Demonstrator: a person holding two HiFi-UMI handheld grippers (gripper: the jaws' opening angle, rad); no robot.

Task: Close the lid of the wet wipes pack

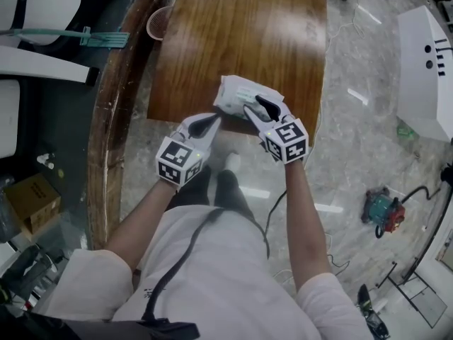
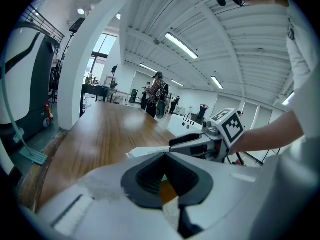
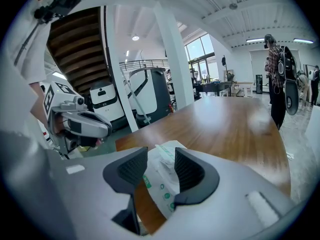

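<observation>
The wet wipes pack [image 1: 237,94], white with green print, lies at the near edge of the wooden table [image 1: 241,27]. My right gripper [image 1: 253,106] hovers over the pack's near right part. Its jaws stand open, and the pack [image 3: 167,196] and its white lid flap show between the pads [image 3: 192,171] without being pressed. My left gripper [image 1: 214,120] sits just left of the pack at the table edge, its pad tips meeting with nothing held. In the left gripper view the pack [image 2: 145,151] lies just beyond the left gripper [image 2: 165,155], and the right gripper [image 2: 173,144] reaches over it.
A plastic cup [image 1: 157,23] stands at the table's far left corner. A white machine [image 1: 425,69] sits on the floor to the right, a power tool [image 1: 382,214] with its cable nearer. A person [image 3: 277,69] stands beyond the table's far end.
</observation>
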